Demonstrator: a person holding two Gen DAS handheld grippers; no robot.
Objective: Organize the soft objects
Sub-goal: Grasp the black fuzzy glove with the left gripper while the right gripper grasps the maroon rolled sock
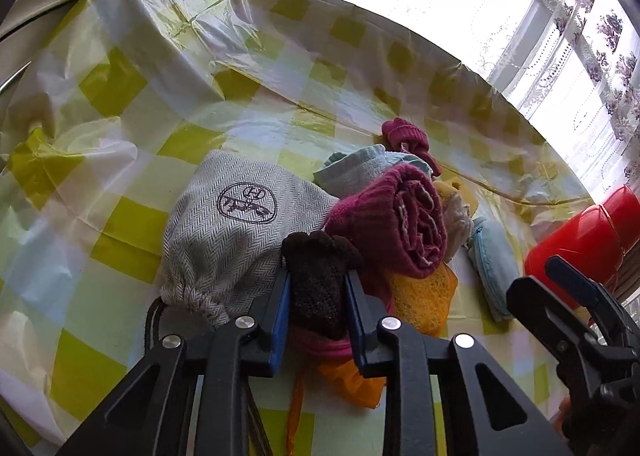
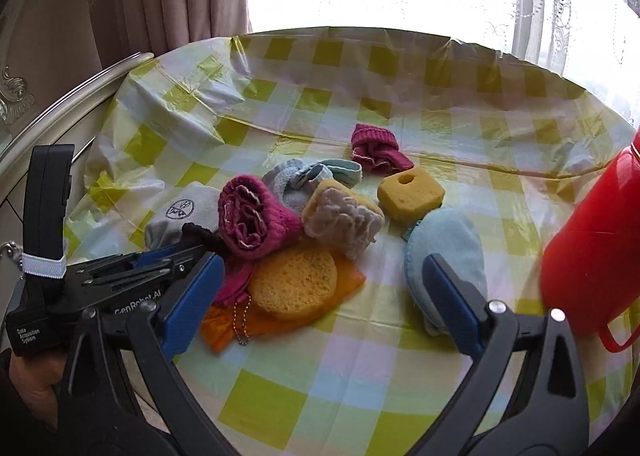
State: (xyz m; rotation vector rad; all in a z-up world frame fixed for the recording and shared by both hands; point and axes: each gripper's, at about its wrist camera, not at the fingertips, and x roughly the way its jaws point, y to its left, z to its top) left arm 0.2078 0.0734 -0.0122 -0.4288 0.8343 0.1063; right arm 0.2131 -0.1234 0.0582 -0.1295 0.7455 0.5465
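Left wrist view first, going left to right: a grey drawstring pouch (image 1: 236,232) with a round stamped logo is laid on the yellow-checked plastic tablecloth (image 1: 120,160). Just beside it, the left gripper (image 1: 318,288) is clamped narrow on a dark brown knit piece (image 1: 320,276), and both blue pads are pressed against its sides. Right behind that piece a rolled maroon knit (image 1: 396,220) is seen, with a pale blue cloth (image 1: 360,168) tucked behind it and a smaller maroon knit (image 1: 404,138) further back. Orange mesh (image 1: 424,296) is spread under the pile, and a light blue mitt (image 1: 492,260) is laid to its right. A red bottle (image 1: 580,240) is stood at the far right, with the other tool partly in front of it.

Right wrist view, same direction: the left tool comes in from the left edge, pinched on the brown piece (image 2: 198,234). The right gripper (image 2: 324,288) is held wide open and nothing is gripped or touched by it. Between its fingers a round yellow sponge (image 2: 294,282) is seen on the orange mesh (image 2: 348,276). A fluffy white-and-yellow pad (image 2: 344,216) and a square yellow sponge (image 2: 410,194) with a hole are found further back. The light blue mitt (image 2: 444,244) is partly covered by the right finger.
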